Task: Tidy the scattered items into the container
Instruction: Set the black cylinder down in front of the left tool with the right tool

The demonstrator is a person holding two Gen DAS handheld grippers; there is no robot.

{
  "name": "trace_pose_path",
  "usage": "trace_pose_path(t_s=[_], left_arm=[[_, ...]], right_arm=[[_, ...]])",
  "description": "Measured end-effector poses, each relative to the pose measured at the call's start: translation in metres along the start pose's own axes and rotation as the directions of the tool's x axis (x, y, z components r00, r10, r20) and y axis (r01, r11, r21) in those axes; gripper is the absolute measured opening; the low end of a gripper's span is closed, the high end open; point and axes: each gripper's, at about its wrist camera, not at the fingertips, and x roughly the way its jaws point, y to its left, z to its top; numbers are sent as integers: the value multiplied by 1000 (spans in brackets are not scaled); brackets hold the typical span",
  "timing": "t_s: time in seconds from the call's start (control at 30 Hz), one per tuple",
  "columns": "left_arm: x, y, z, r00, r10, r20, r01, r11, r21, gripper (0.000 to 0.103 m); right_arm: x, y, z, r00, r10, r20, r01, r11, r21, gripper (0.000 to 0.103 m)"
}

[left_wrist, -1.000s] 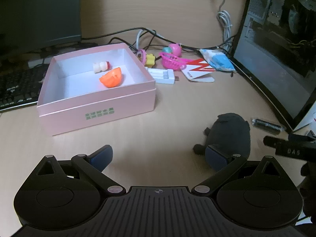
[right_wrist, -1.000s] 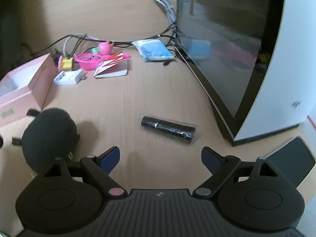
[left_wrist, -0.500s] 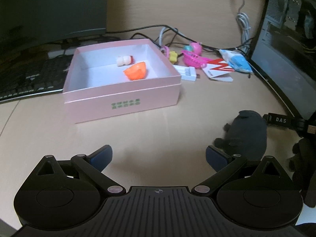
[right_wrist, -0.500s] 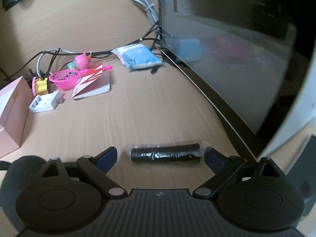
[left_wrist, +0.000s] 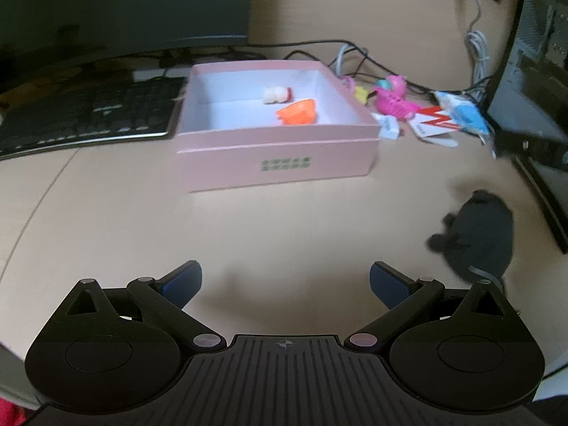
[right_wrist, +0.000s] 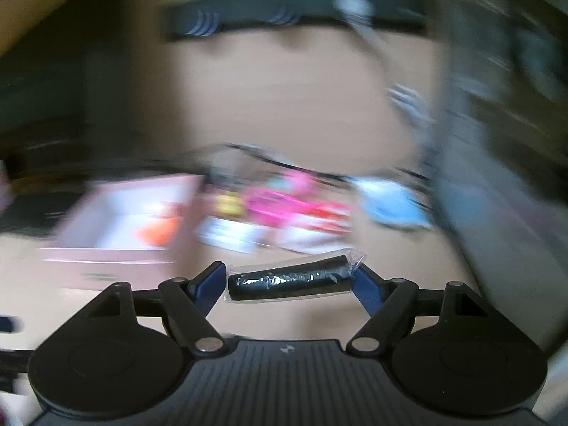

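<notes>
My right gripper is shut on a black tube in clear wrap, gripped end to end and lifted off the desk; that view is blurred by motion. The pink box stands open on the desk and holds an orange toy and a small white piece; it shows blurred in the right wrist view. My left gripper is open and empty, low over bare desk in front of the box. A black plush toy lies to its right.
Behind the box's right side lie a pink toy basket, a yellow toy, a white holder, a red-white card and a blue packet. A keyboard sits left, a monitor right, cables behind.
My right gripper closed on the black tube, lifted it and swung left toward the box. My left gripper drew back and left; the plush now lies further to its right.
</notes>
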Motion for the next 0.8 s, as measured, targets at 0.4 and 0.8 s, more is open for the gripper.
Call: trace_pose_path(t_s=[0.4, 0.8], left_arm=[[-19, 49, -21, 993, 115, -31, -118, 984, -137, 103], [-14, 39, -19, 999, 30, -22, -32, 997, -68, 103]], right_arm=[[34, 105, -34, 854, 421, -307, -485, 857, -172, 78], [1, 81, -23, 921, 342, -187, -377, 901, -214, 95]])
